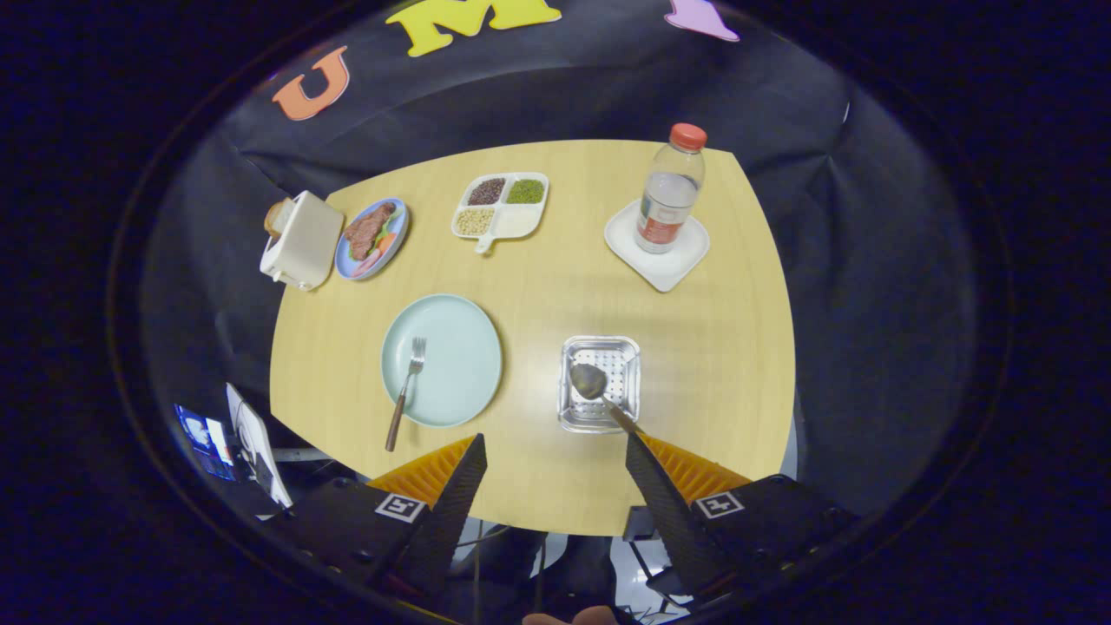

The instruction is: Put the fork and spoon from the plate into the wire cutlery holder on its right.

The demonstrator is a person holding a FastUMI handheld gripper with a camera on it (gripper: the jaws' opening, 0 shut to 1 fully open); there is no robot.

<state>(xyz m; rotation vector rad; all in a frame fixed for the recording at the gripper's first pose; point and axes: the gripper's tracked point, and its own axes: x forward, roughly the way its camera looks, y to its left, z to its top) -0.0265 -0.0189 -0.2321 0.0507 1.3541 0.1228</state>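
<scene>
Already the spoon (593,384) stood in the wire cutlery holder (601,383), while the fork (406,389) lay waiting on the plate (451,347) and the gripper (555,447) hung spread and empty.

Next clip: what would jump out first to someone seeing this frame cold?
Probably the pale green plate near the table's front, with the fork lying on it, its handle sticking out over the plate's near rim. To its right stands the metal cutlery holder with the spoon already in it, bowl up. The gripper hovers above the near table edge, fingers wide open and holding nothing.
</scene>
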